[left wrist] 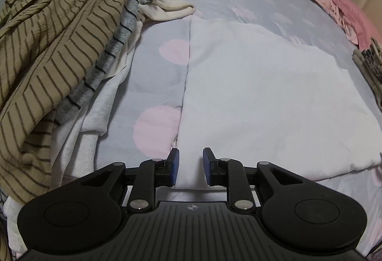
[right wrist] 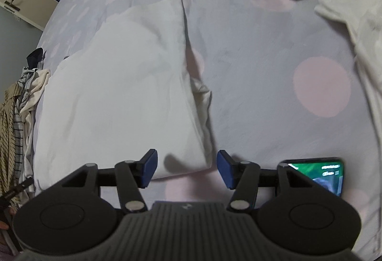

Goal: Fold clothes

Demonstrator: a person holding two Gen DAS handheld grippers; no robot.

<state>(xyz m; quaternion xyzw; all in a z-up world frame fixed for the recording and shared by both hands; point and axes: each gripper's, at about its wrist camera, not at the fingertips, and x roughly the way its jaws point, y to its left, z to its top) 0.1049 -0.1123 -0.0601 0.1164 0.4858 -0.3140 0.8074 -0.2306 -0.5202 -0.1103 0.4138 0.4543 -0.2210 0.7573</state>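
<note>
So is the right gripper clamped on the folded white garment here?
No: the right gripper stands open, its blue fingers clear of the folded white garment's corner lying between them.

Both views are lit dimly and evenly, with a cool, greyish cast. Strong fisheye bending is seen at the edges, and the corners are cut off in black. The left wrist view is rendered sharp. The right wrist view is smeared by motion blur, most at the upper right. A bright glare is given off by a lit phone screen (right wrist: 317, 175) at lower right.
</note>
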